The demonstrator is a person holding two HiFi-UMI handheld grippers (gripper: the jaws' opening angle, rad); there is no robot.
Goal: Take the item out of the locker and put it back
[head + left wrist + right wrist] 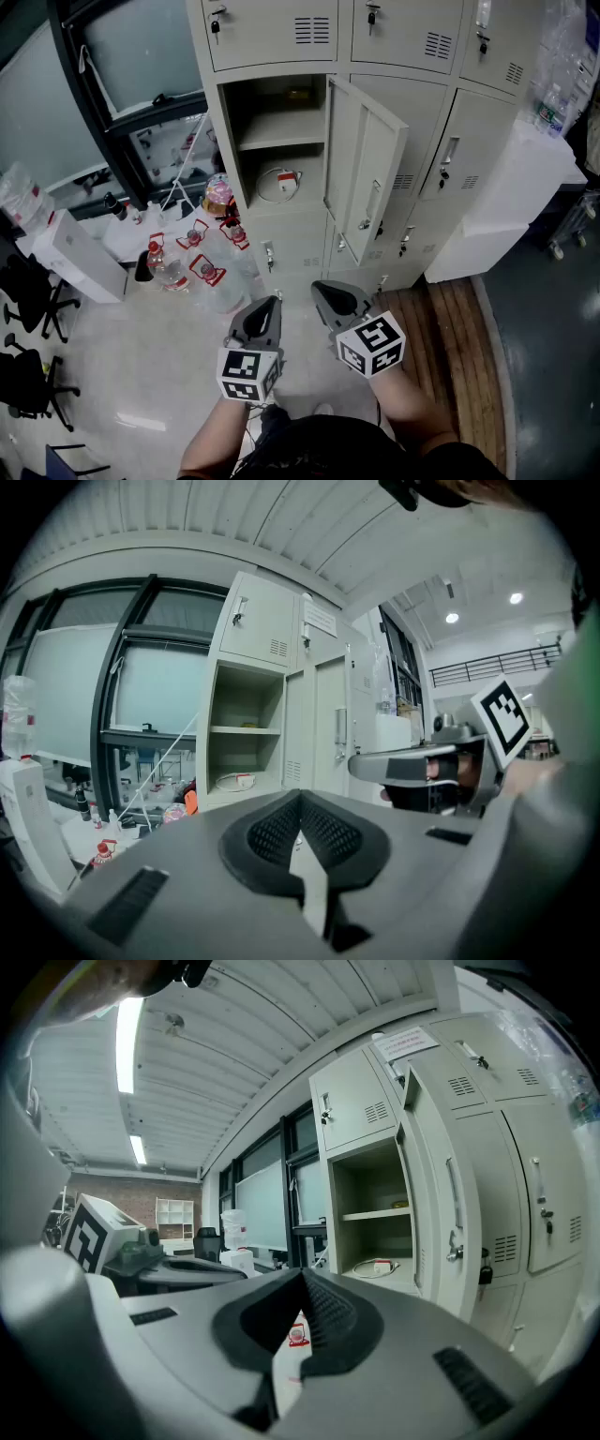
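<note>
Head view: my left gripper (269,306) and right gripper (324,292) hang side by side, each with its jaws together on nothing, well short of the open locker (281,131). Its door (367,178) swings to the right. The coiled white cable (279,184) lies far ahead on the lower shelf. I judge one gripper should part its jaws before reaching the coil's rim.

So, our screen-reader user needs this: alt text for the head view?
An open locker holds a coiled white cable below its inner shelf. In front, a person holds the left tongs and right tongs side by side, both shut and empty.
</note>
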